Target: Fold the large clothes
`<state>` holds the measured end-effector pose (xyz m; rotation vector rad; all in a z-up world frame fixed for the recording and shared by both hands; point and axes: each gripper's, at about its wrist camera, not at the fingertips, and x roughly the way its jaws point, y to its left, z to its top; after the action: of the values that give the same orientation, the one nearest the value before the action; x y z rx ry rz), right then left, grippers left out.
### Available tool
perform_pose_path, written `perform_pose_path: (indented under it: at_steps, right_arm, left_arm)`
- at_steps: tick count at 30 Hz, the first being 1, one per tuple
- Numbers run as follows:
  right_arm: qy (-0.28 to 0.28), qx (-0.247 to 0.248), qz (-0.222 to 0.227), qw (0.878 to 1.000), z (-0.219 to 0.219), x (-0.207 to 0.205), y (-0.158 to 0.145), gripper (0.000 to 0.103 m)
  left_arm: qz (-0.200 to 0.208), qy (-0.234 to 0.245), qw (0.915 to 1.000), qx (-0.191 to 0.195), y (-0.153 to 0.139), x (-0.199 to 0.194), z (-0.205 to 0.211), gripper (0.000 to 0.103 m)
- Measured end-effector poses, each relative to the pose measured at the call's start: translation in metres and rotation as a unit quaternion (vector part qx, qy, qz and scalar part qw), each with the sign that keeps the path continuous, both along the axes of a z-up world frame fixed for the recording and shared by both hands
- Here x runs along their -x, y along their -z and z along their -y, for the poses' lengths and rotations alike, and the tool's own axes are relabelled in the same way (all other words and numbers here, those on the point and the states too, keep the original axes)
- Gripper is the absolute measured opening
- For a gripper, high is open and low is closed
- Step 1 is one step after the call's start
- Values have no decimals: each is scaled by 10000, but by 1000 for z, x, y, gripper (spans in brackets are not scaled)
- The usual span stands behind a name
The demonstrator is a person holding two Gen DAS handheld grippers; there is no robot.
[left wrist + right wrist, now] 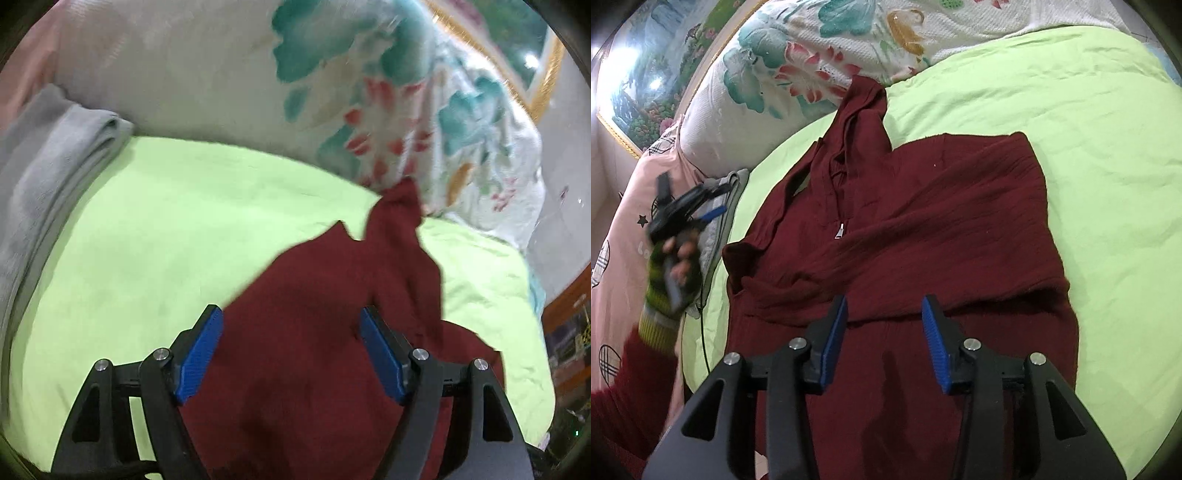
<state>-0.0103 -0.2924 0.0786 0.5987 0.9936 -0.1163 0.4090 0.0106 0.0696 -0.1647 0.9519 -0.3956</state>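
Maroon garment [923, 229] lies partly folded on the green bed sheet [1089, 129], hood toward the floral pillow [798, 62]. I note my left claw [291, 325] spread wide, empty; right claw [884, 310] parted, gripping nothing.

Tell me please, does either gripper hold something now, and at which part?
Nothing is held. The left gripper and the right gripper both stand open above the dark red garment, pads clear of the cloth.

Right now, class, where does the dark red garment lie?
The dark red garment lies spread on the green sheet, filling the middle of the right wrist view, its hood reaching the floral pillow.
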Motion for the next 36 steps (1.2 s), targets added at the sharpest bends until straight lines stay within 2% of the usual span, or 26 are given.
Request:
perform_pose_path:
  at_steps: [2, 4, 5, 7, 11, 12, 13, 14, 15, 18, 23, 26, 28, 32, 34, 36]
  right_arm:
    - [1, -4, -6, 10000, -1, -1, 1, 43]
    - [10, -85, 4, 10000, -1, -1, 3, 43]
    - [12, -124, 5, 9999, -1, -2, 4, 43]
    - [13, -134, -26, 9999, -2, -7, 7, 43]
    - [68, -298, -96, 9995, -1, -13, 17, 43]
    - [56, -313, -120, 9994, -2, -16, 20, 43]
    - [51, -320, -126, 9994, -3, -17, 20, 43]
    - [42, -332, -123, 9994, -3, -18, 21, 43]
    - [26, -327, -106, 9994, -4, -19, 20, 43]
    - [21, -239, -32, 9997, -5, -19, 14, 43]
    - [138, -249, 166, 9995, -1, -11, 5, 43]
    - [229, -290, 240, 9990, 1, -3, 2, 43]
    - [311, -421, 299, 9982, 3, 3, 1, 43]
    - [643, -567, 428, 9954, 14, 18, -3, 43]
    - [838, -581, 500, 9935, 21, 28, -7, 43]
    - [1032, -598, 582, 9912, 29, 39, -11, 43]
  left_arm:
    - [-375, 264, 9989, 62, 16, -37, 5, 76]
    - [-544, 418, 9976, -62, 30, -65, 13, 76]
    - [-976, 540, 9937, 27, 36, -72, 17, 76]
    - [-1145, 643, 9913, -111, 54, -93, 30, 76]
    - [-1256, 712, 9888, -369, 80, -108, 52, 74]
    - [-1183, 741, 9892, -455, 82, -104, 56, 69]
    - [-967, 810, 9900, -636, 82, -100, 62, 38]
    - [-896, 926, 9897, -616, 82, -96, 64, 16]
    - [-923, 996, 9895, -484, 80, -94, 64, 5]
    - [-503, 859, 9941, -425, 61, -72, 52, 4]
    - [12, 519, 9986, 133, 11, -10, 33, 4]
    - [397, 494, 9972, 392, -15, 41, 45, 5]
    - [668, 578, 9955, 349, -28, 76, 62, 5]
    - [971, 868, 9912, 234, -29, 143, 113, 5]
    - [1022, 1027, 9893, 184, -20, 174, 139, 5]
    - [1077, 1304, 9856, -63, -3, 205, 167, 5]
